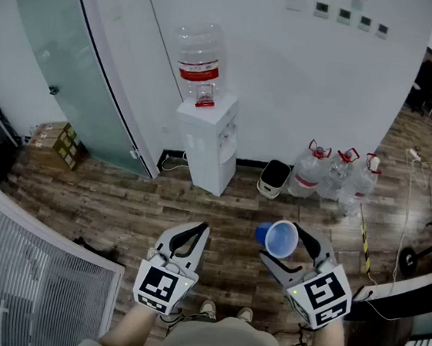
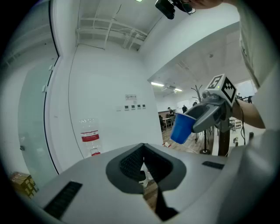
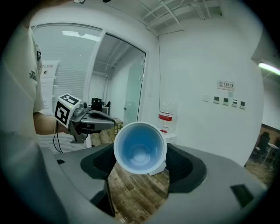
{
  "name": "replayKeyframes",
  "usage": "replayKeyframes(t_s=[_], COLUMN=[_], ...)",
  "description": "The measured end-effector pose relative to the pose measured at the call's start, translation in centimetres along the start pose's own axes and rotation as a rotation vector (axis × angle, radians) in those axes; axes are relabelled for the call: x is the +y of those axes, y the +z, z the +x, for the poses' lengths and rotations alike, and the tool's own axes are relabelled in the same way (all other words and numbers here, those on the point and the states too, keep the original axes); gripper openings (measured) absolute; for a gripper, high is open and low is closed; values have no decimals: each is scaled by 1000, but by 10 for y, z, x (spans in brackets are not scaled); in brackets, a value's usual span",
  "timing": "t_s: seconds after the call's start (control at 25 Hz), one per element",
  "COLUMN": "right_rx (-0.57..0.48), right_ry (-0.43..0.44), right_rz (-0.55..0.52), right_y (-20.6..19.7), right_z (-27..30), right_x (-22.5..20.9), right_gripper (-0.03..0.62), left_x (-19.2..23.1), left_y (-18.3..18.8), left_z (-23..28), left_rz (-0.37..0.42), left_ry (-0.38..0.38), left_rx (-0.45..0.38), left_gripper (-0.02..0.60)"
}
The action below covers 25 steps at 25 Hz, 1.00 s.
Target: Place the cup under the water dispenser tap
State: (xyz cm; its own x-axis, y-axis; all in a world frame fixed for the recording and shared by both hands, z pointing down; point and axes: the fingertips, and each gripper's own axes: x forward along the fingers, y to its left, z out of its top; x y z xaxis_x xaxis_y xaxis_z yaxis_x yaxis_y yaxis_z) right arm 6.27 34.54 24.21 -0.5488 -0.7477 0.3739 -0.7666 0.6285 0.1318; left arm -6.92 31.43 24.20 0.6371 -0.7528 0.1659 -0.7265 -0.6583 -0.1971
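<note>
Holding: right claw (image 1: pixel 285 247) clamps cup (image 1: pixel 281 238) in midair, mouth toward the person.
Left claw (image 1: pixel 198 234): closed, empty.
Dispenser (image 1: pixel 208 140): by the wall, well ahead and left of cup.

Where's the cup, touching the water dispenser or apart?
Apart. The head view shows floor between the cup, held in the right gripper, and the water dispenser.

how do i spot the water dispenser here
Against the white wall, right of the frosted glass partition, stands the water dispenser. It is the only white cabinet with a clear, red-labelled bottle upturned on top; the other bottles sit on the floor.
</note>
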Motion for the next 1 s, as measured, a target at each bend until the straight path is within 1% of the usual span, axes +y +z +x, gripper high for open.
replayKeyframes(t_s=[0.2, 0.36, 0.6, 0.8, 1.0], right_rx=[-10, -22, 15, 27, 45], right_ry=[-11, 2, 14, 27, 22], right_rz=[-17, -4, -22, -10, -13], right_y=[-4, -8, -26, -38, -50], right_z=[-6, -12, -22, -29, -32], right_x=[-9, -16, -29, -42, -57], right_gripper=[357, 359, 357, 359, 359], left_x=[-8, -15, -32, -43, -53], left_y=[0, 2, 2, -2, -1], left_z=[7, 13, 24, 34, 42], left_rz=[6, 11, 10, -1, 7], left_ry=[-4, 2, 3, 27, 38], left_rx=[4, 9, 25, 42, 39], left_gripper=[6, 6, 6, 6, 6])
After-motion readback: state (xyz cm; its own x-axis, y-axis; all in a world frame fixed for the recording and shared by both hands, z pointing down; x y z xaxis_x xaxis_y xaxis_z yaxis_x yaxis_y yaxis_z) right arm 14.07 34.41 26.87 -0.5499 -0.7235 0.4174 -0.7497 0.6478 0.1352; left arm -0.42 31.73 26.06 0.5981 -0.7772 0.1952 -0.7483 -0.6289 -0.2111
